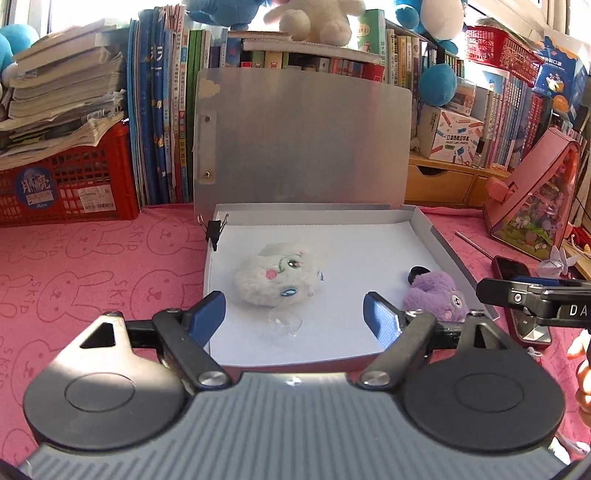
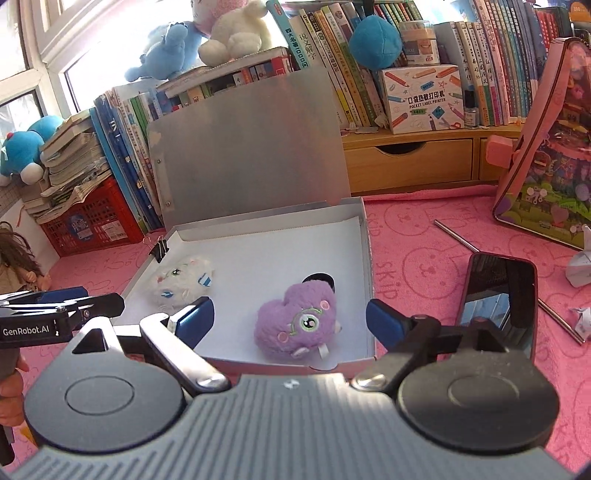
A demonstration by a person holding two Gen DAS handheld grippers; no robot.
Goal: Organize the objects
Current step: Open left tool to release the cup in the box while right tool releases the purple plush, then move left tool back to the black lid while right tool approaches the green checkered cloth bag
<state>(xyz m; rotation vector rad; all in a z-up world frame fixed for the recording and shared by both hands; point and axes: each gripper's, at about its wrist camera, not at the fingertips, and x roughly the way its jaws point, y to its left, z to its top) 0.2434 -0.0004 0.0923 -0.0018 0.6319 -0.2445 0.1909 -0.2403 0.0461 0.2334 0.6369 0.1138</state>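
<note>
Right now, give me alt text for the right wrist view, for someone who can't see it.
An open right gripper hovers in front of a purple plush toy lying in an open grey box, with a white plush toy farther left inside. A phone lies on the pink cloth to the right.

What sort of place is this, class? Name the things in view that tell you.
Probably a child's study desk at home: packed rows of books, plush toys perched on top, and a pink bunny-print cloth covering the surface.
</note>
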